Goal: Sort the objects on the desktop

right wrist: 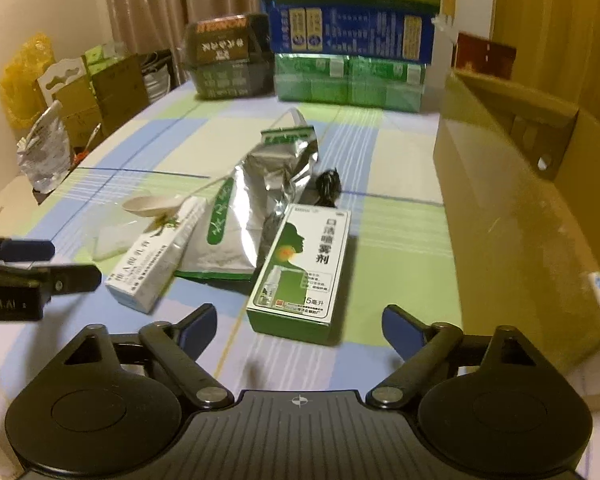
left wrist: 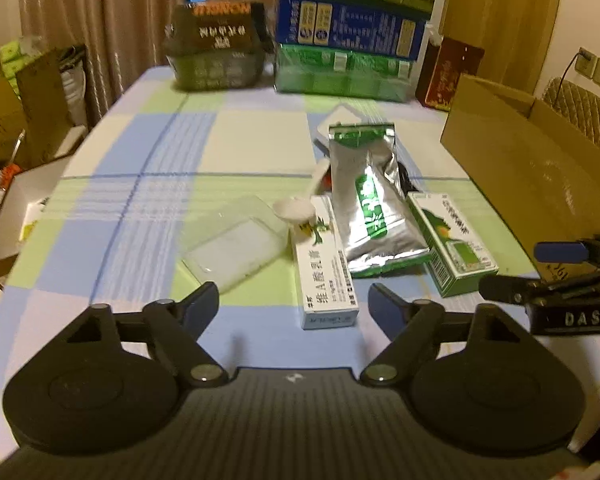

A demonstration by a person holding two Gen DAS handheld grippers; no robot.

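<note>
We hover both grippers over the table with its blue, green and cream checked cloth [left wrist: 140, 208]. Our left gripper [left wrist: 294, 306] has its jaws wide apart with nothing between the pads; the narrow white ointment carton with green print [left wrist: 326, 276] lies just ahead of them, near the front edge. Our right gripper [right wrist: 298, 330] is also wide and empty, the green and white spray box [right wrist: 300, 272] flat on the cloth right in front of it. Between the two boxes lies the crumpled silver foil pouch with a green label [left wrist: 370, 208], overlapping both. A clear plastic tray [left wrist: 236, 240] and a white spoon [left wrist: 300, 204] lie left of the carton. The open brown cardboard box [right wrist: 512, 200] stands along the right edge.
</note>
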